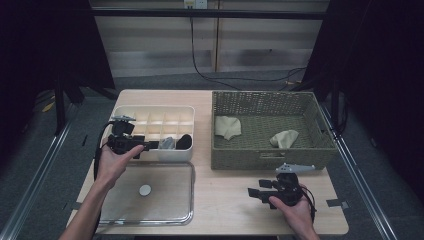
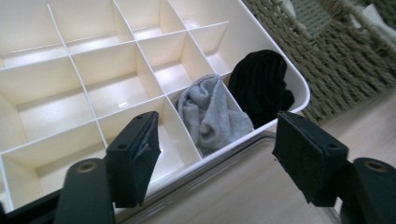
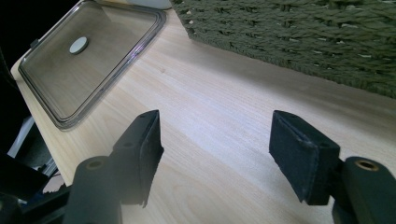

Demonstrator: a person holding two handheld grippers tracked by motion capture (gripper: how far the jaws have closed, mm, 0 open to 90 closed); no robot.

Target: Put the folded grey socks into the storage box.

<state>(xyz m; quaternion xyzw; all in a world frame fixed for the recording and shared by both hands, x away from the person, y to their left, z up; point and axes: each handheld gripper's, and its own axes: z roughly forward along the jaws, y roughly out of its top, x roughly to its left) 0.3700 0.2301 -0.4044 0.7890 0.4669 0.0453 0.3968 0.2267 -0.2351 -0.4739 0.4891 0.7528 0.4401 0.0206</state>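
A white divided organiser box (image 1: 153, 112) (image 2: 56, 88) sits at the table's left. In its near row lie a grey sock (image 1: 167, 143) (image 2: 212, 114) and, to its right, a black sock (image 1: 184, 142) (image 2: 259, 84), each in its own compartment. My left gripper (image 1: 150, 145) (image 2: 217, 156) hovers at the box's near edge, open, with nothing between its pads. A green woven basket (image 1: 270, 160) (image 3: 299, 37) at the right holds two beige socks (image 1: 228, 127) (image 1: 284, 138). My right gripper (image 1: 254, 192) (image 3: 215, 154) stands open over bare table in front of the basket.
A clear lid (image 1: 150, 192) (image 3: 79, 60) with a round white knob (image 1: 145, 190) (image 3: 78, 45) lies flat in front of the organiser box. Bare wood lies between the lid and my right hand. Dark floor and metal rails flank the table.
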